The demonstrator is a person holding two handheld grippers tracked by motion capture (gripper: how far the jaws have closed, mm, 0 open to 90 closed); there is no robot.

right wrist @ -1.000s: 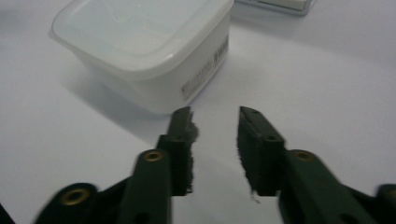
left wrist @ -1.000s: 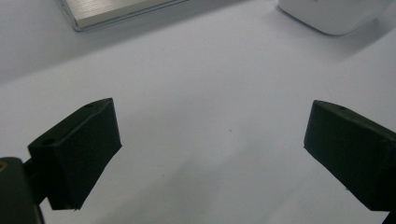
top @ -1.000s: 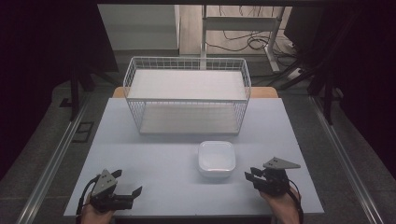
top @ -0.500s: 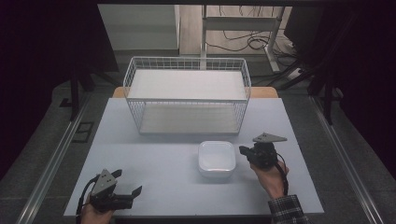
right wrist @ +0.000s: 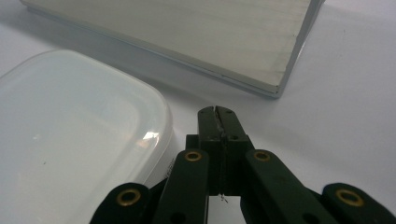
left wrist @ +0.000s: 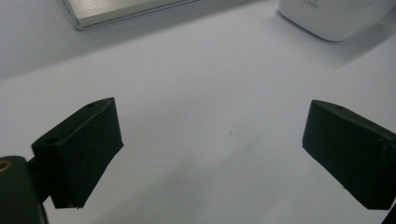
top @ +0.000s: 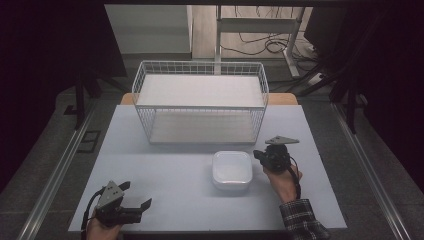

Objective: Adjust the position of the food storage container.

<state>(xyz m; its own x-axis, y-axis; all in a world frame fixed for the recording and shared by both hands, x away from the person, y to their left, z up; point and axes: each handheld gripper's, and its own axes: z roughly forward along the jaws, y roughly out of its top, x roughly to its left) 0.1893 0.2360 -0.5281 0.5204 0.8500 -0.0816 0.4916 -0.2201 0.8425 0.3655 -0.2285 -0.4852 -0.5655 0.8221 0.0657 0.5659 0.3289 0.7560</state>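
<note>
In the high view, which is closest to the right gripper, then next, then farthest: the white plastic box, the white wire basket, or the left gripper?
1. White plastic box: just beside the right gripper.
2. White wire basket: behind it.
3. Left gripper: at the table's near left corner.

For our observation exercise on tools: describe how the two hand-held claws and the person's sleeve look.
Both the left claw and the right claw are black, each topped with a grey three-cornered plate and trailing a black cable. The jaws are chunky black blocks on linked bars with brass-coloured pivot rivets. The sleeve is a dark plaid check.
</note>
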